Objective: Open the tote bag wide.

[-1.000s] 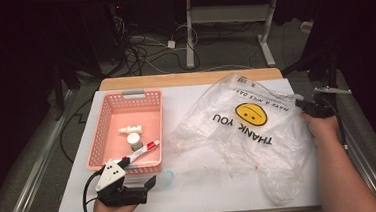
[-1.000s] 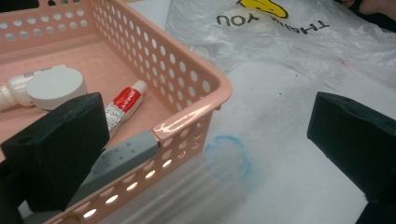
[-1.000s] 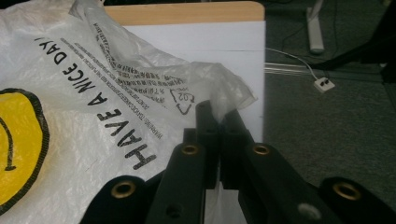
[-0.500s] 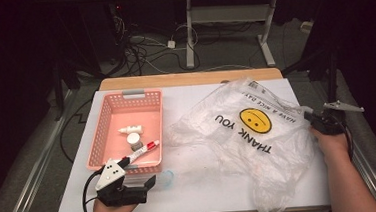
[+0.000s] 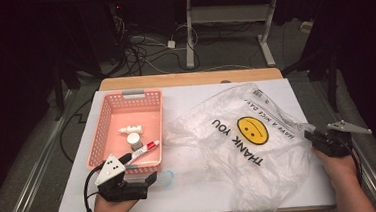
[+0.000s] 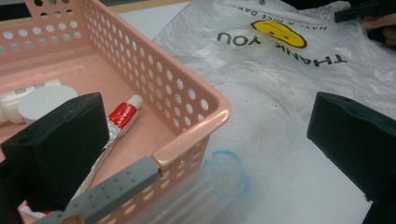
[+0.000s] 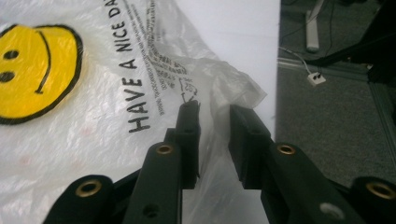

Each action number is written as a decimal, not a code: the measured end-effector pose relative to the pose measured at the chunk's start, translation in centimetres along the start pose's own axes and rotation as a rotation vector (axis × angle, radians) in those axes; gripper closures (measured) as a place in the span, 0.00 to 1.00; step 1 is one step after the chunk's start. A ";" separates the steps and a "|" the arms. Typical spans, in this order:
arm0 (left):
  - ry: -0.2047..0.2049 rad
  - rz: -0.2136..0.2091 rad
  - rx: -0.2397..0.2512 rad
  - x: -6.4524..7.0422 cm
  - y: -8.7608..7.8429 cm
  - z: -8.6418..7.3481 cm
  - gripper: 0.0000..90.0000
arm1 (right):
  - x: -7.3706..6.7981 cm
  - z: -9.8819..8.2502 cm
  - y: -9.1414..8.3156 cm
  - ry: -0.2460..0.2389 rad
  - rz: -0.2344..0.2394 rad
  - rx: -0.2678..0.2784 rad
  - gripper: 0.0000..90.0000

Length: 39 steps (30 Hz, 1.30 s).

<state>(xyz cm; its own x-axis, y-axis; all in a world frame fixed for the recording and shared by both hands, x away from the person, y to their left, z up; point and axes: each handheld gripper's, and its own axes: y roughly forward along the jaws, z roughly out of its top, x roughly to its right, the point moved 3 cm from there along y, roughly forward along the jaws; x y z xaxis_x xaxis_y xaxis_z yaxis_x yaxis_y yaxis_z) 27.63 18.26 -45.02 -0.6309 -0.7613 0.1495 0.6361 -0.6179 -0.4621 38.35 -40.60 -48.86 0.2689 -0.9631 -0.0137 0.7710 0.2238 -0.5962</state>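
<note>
Bag position: plastic bag point(image 5: 249, 152) lies crumpled on the white table point(image 5: 192, 196), smiley print up, its right edge running into the right gripper point(image 5: 314, 138).
Right gripper state: jaws narrow and just been opening; in the right gripper view a fold of the bag's edge point(image 7: 219, 116) stands between them, pads no longer pressing it.
Key relation: bag spreads ahead and to the left of the right gripper's jaws, its long axis running across the table away from that gripper; the right hand is far nearer the bag than the left.
Left gripper state: left gripper point(image 5: 148, 179) jaws stand wide, one inside and one outside the near corner of the pink basket point(image 6: 196, 121), gripping nothing.
Basket contents: toothpaste tube point(image 6: 122, 116), white cap point(image 6: 44, 100), small bottle point(image 5: 130, 129), just ahead of the left gripper.
Hard to tell: the bag's opening is lost among creases; its near end hangs off the table edge; a faint blue ring point(image 6: 226, 170) beside the basket, maybe clear film.
</note>
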 end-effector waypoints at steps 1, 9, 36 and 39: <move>0.001 -0.002 0.004 0.0 0.0 0.1 0.00 | -0.3 -0.2 -0.2 -0.004 0.006 -0.008 0.83; 0.043 -0.011 0.001 -0.3 0.2 0.5 0.00 | -2.2 -0.4 -0.9 -0.027 0.008 -0.038 0.72; -0.008 -0.003 0.019 -1.2 0.6 0.4 0.00 | -5.3 -1.1 -6.1 -0.072 0.143 0.144 0.19; 0.000 -0.007 0.007 -1.3 0.5 0.4 0.00 | -6.1 -0.8 -5.9 -0.081 0.162 0.148 0.17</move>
<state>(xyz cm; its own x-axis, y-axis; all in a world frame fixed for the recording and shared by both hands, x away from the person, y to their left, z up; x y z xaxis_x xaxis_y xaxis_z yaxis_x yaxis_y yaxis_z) 28.99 18.85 -45.11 -0.6355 -0.7569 0.1523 0.6348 -0.6245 -0.4550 31.65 -36.19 -45.88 0.4366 -0.8991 -0.0316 0.7888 0.3995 -0.4671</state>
